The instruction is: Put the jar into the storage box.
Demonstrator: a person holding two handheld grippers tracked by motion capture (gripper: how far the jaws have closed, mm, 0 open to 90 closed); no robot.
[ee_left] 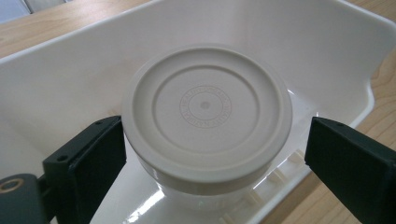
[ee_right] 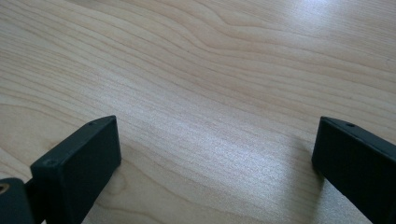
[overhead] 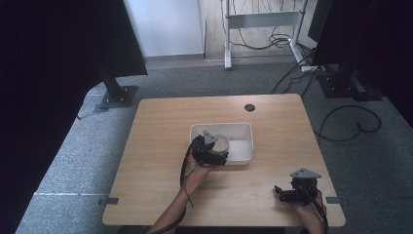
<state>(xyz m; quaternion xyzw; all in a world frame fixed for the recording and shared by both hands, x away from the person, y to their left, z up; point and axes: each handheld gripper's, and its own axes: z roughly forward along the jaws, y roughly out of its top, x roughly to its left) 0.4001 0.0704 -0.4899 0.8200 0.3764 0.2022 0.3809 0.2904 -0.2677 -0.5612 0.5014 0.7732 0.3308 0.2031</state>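
Grey carpet lies around a light wooden tabletop (overhead: 160, 146) where a person holds two black tools.

On the left tool (ee_left: 212, 154) the two jaws are spread wide on both sides of a round jar with a flat cream plastic lid (ee_left: 207, 112); the left jaw is just beside the lid edge, the right jaw stands apart from it, and neither is pressing on the jar. The jar stands upright in the left part of a shallow white rectangular plastic tray (ee_left: 327, 42), which sits near the middle of the tabletop. In the high view this tool (overhead: 210, 152) hangs over the near left edge of the tray (overhead: 243, 146). The right tool (ee_right: 215, 158) is also wide open and holds nothing, with bare wood between its jaws; it is low at the near right corner of the tabletop, well apart from the tray. A small dark round hole (overhead: 249, 107) is near the far edge.
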